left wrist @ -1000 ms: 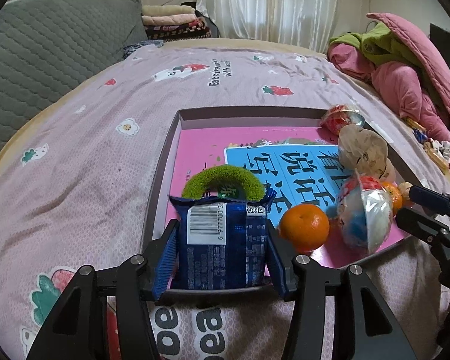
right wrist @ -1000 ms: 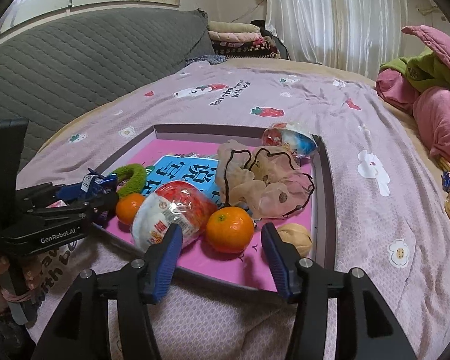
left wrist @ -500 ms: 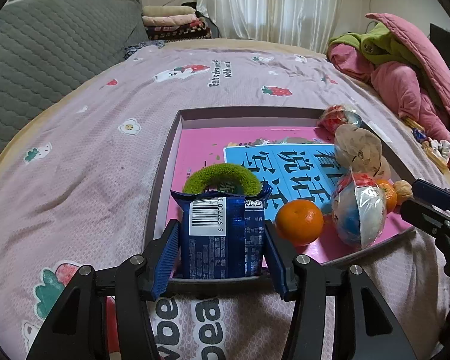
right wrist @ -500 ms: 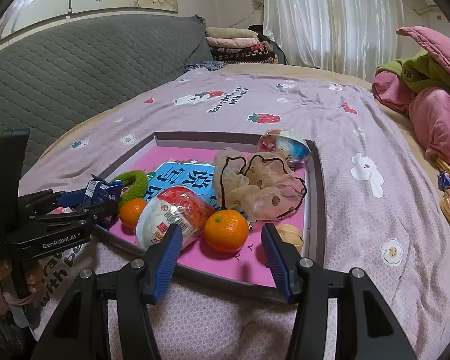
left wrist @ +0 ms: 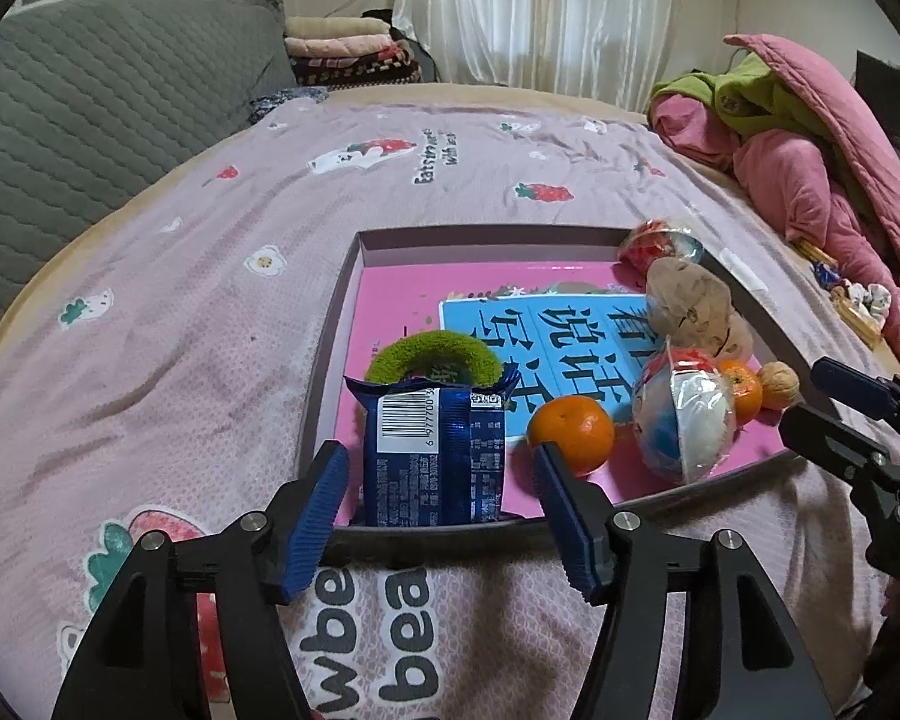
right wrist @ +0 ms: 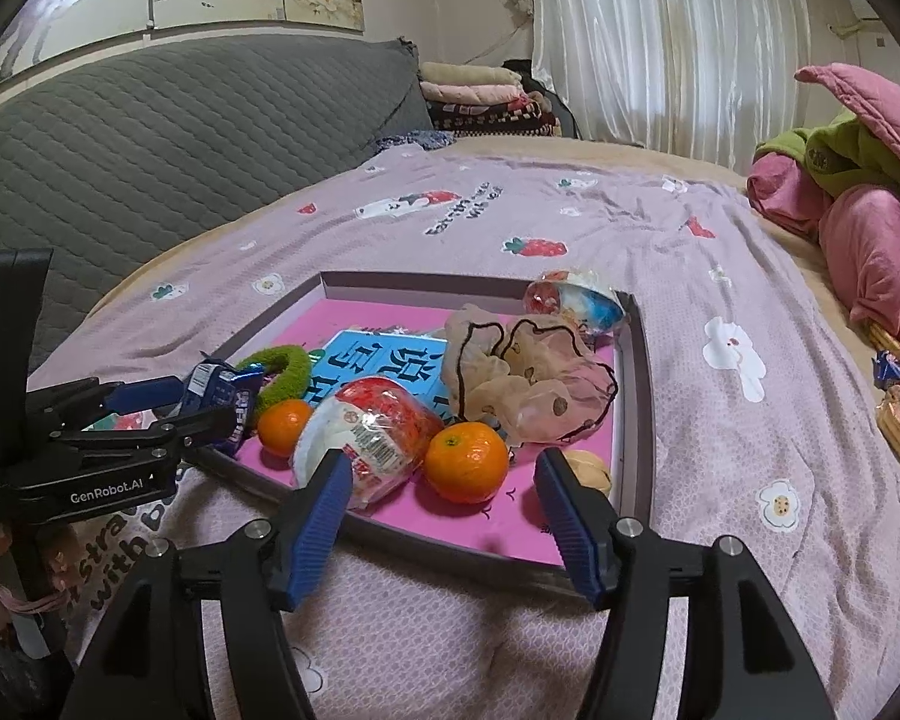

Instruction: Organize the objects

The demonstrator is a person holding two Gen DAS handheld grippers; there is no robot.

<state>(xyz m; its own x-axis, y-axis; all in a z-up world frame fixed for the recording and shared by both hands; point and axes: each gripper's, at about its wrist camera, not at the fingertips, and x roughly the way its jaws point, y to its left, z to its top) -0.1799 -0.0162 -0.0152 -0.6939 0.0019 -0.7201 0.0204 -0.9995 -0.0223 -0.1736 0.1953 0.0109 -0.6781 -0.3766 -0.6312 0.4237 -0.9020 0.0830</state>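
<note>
the blue snack packet (left wrist: 435, 456) stands upright in the near left corner of the tray (left wrist: 330, 348) on the bed (left wrist: 180, 300), barcode side out, digits partly legible. the left gripper (left wrist: 441, 507) has just been opening: its jaws stand spread on either side of the packet, pads clear of it. the right gripper (right wrist: 444, 501) has also just been opening, jaws spread and empty before an orange (right wrist: 466, 462). the left gripper's side reads "GenRobot.AI". the bedsheet shows "with".
</note>
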